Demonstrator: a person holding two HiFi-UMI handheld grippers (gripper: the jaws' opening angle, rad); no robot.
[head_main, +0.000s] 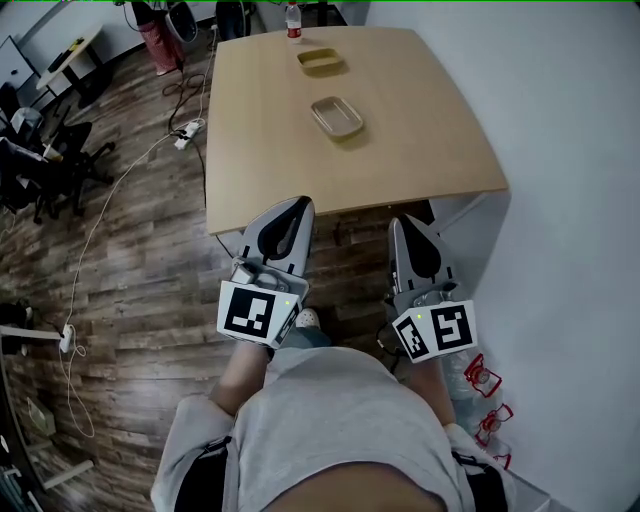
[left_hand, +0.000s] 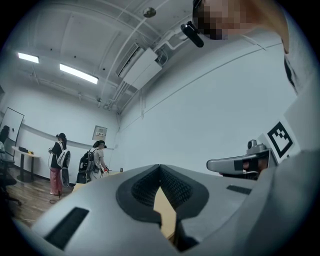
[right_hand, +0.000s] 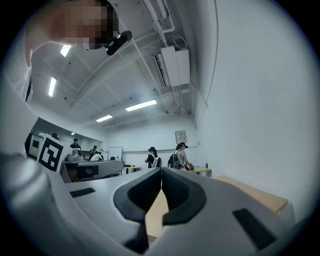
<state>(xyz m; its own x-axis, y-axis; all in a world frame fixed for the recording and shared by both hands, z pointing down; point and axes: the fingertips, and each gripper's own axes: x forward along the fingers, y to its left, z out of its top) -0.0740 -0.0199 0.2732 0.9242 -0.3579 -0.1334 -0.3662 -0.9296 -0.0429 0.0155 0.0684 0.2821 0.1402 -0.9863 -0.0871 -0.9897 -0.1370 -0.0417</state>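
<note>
On the light wooden table (head_main: 440, 150), a shallow beige plastic tray with rounded corners (head_main: 336, 117) lies mid-top, showing only its smooth pale bottom inside. A yellow-rimmed tray of like shape (head_main: 321, 61) sits beyond it, apart, and a clear bottle with a red label (head_main: 293, 20) stands at the far edge. The grey left gripper (head_main: 298, 206) and right gripper (head_main: 405, 222) hang at the near edge, well short of both trays. Each has its ribbed black pads pressed together with nothing between them.
</note>
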